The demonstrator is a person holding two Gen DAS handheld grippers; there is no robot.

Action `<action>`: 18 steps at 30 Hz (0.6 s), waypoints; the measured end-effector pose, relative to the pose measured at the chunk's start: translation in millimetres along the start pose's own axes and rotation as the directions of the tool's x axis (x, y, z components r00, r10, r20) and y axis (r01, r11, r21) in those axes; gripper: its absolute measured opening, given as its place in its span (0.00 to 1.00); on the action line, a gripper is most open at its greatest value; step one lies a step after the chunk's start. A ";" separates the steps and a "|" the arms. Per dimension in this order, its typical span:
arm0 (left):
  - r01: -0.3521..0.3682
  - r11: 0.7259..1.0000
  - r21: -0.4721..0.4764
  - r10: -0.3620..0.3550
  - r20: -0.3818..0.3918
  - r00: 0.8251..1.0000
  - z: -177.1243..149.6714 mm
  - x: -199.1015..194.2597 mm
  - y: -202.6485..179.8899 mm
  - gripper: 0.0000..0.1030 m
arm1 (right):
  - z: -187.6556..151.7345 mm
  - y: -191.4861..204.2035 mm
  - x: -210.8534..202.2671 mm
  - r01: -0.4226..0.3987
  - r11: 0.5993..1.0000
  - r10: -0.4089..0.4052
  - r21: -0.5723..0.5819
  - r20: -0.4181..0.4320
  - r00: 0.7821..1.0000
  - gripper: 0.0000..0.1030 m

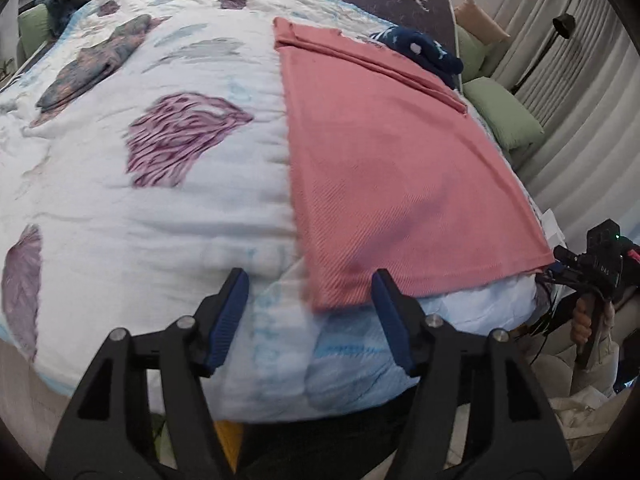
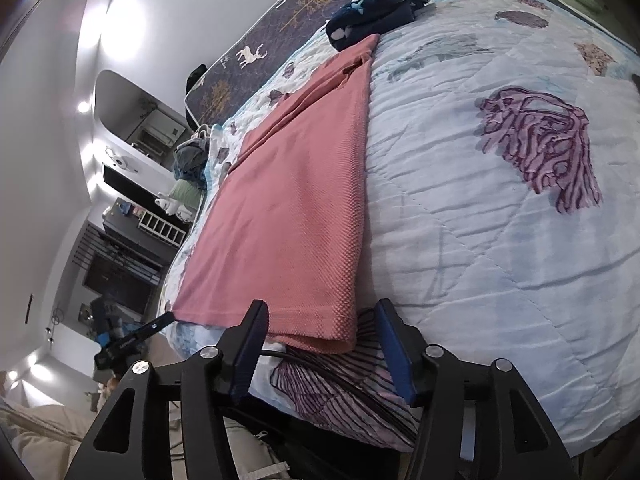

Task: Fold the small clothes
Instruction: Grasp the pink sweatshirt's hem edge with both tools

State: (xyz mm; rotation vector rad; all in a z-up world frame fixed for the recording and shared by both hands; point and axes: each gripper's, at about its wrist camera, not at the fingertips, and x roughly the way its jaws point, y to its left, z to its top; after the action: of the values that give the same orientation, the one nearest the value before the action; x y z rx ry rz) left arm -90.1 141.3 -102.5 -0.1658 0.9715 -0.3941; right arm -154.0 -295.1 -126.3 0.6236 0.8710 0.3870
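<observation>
Garment: pink knitted cloth (image 1: 400, 168), flat at the bed's near edge, hem overhanging.
Handling: likely soft, light, limp.
Hold: near hem corners.
Left hand-held gripper (image 1: 310, 292): parted, empty.
Right hand-held gripper (image 2: 320, 328): parted around hem corner, not pinching.

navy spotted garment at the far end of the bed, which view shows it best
The right wrist view: the navy spotted garment lies bunched beyond the pink garment, in full outline. The left wrist view shows it smaller, partly hidden behind the pink cloth.
</observation>
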 end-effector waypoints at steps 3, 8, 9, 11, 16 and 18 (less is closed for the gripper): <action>0.039 0.999 -0.008 -0.039 -0.003 0.999 7.0 4.0 0.4 0.62 | 6.2 -0.5 6.5 -0.019 1.000 0.019 0.009 -0.015 1.000 0.55; -0.003 0.998 0.065 0.004 -0.010 1.000 5.5 5.9 -10.9 0.32 | 15.9 2.4 20.4 -0.032 0.999 0.033 0.004 -0.039 0.999 0.55; 0.010 0.997 0.074 -0.008 -0.018 1.000 3.8 5.7 -12.7 0.28 | 15.4 5.9 22.0 -0.015 1.000 0.014 -0.013 -0.045 0.999 0.55; 0.021 0.996 0.081 -0.019 -0.027 0.999 -0.2 4.9 -14.8 0.28 | 12.2 15.8 22.2 0.025 0.997 -0.029 -0.073 -0.055 0.998 0.54; 0.034 0.997 0.063 -0.032 -0.042 0.999 2.9 7.2 -13.5 0.22 | 14.2 10.4 21.0 0.033 0.999 -0.034 -0.024 -0.065 0.997 0.40; 0.027 0.996 0.080 -0.023 -0.050 0.999 4.4 7.8 -16.5 0.14 | 13.4 12.3 22.6 0.053 0.998 -0.056 -0.041 -0.069 0.996 0.37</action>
State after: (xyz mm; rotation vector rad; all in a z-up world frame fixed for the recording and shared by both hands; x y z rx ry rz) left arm -86.7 122.9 -100.9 -0.0958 1.0007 -0.4610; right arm -130.6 -277.9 -125.0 0.5519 0.9436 0.3779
